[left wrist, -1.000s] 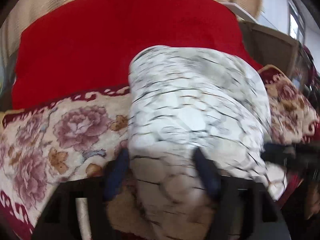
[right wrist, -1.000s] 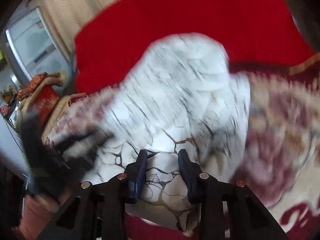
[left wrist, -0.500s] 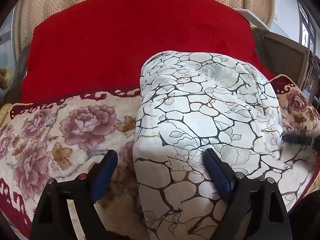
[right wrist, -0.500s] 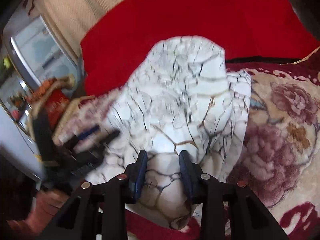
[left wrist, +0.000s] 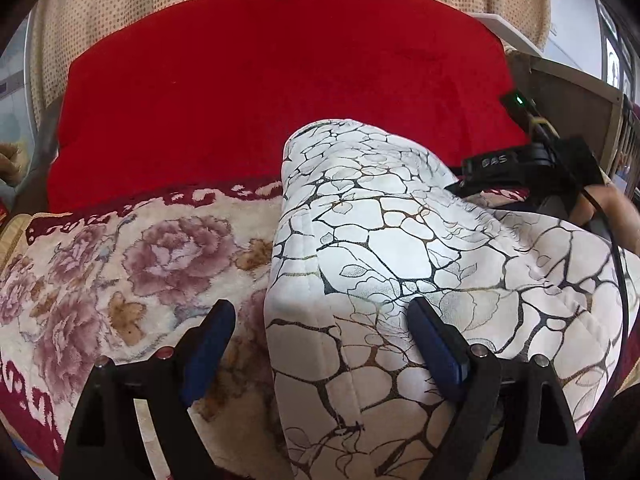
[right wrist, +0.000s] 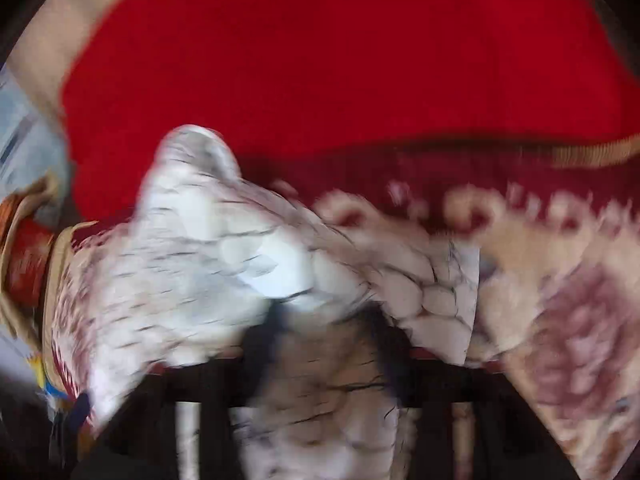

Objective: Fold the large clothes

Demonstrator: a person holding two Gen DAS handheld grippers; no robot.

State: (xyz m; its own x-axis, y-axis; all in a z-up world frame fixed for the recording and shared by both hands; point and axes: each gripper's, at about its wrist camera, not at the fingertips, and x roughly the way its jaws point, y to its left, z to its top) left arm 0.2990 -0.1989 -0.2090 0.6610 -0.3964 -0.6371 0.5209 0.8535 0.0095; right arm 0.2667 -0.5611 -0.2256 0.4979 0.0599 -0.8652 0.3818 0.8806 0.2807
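A large white garment with a black crackle print (left wrist: 384, 240) lies folded on a floral blanket (left wrist: 120, 264). My left gripper (left wrist: 324, 348) is open, its jaws wide apart. The left finger (left wrist: 208, 344) is over the blanket. The right finger (left wrist: 436, 352) rests on the garment, whose left edge runs between them. My right gripper (right wrist: 324, 328) shows blurred in its own view, with the garment (right wrist: 192, 264) draped across and between its fingers. Its body also shows in the left wrist view (left wrist: 532, 164), at the garment's far right side.
A red cushion (left wrist: 280, 80) stands behind the blanket, with a beige curtain (left wrist: 120, 8) beyond it. A wooden frame (left wrist: 576, 92) stands at the right. The right wrist view is heavily blurred.
My left gripper has opened a little wider and released the garment. My right gripper has swung right with the garment, and part of the cloth has shifted to the right.
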